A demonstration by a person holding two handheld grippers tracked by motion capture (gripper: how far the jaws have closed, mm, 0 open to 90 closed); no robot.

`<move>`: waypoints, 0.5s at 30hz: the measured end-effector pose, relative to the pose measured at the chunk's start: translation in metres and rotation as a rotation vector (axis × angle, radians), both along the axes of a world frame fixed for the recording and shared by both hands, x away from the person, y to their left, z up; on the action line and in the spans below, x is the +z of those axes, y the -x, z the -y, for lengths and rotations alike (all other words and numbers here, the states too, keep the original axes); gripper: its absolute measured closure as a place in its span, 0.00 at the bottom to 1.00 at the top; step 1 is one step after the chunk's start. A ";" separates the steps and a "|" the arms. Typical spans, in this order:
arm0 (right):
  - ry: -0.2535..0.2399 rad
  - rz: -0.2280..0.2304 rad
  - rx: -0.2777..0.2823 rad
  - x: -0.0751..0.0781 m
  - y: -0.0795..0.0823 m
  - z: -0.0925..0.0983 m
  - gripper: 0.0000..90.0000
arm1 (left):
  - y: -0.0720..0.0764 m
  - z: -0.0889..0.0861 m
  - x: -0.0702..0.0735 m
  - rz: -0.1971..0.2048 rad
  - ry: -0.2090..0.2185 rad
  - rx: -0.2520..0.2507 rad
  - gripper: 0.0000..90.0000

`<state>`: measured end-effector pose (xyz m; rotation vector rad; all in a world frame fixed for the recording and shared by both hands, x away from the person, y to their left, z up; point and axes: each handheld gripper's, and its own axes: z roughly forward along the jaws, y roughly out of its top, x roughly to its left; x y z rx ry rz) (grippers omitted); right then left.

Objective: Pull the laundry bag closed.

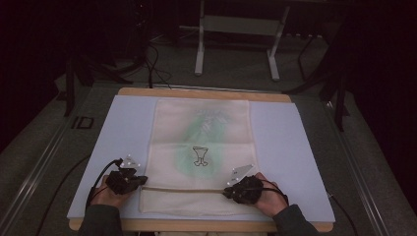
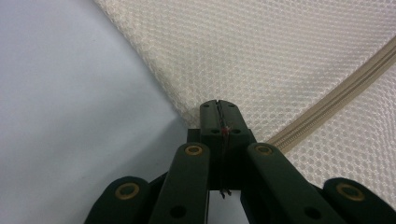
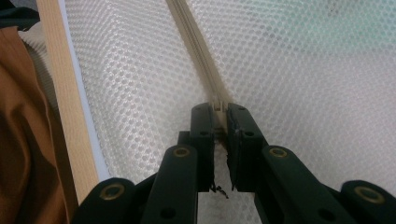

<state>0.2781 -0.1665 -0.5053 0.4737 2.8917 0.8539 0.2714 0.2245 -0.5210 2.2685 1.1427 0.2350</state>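
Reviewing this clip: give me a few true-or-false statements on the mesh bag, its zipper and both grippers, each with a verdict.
1. The mesh bag lies flat on a pale blue mat. True.
2. The left gripper stands wide open above the bag. False: its jaws are shut at the bag's left edge, by the zipper end.
3. The right gripper is shut on the zipper pull. True.
4. The zipper runs along the bag's far end. False: it crosses near the person's end.
5. A goblet-like outline shows at the bag's middle. True.
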 end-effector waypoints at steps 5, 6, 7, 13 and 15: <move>0.002 -0.005 -0.013 0.000 0.000 0.004 0.91 | 0.000 0.000 0.000 0.000 -0.002 0.000 1.00; 0.004 -0.004 -0.014 0.000 0.000 0.005 0.91 | 0.000 0.000 0.000 0.000 -0.002 -0.001 1.00; 0.000 -0.005 -0.014 0.000 0.000 0.006 0.91 | 0.000 0.000 0.000 0.000 -0.001 0.000 1.00; 0.001 -0.006 -0.025 0.001 -0.001 0.013 0.91 | 0.000 0.000 0.000 0.000 0.000 -0.001 1.00; -0.003 -0.010 -0.028 0.000 -0.001 0.014 0.91 | 0.000 0.000 0.000 -0.001 -0.002 -0.001 1.00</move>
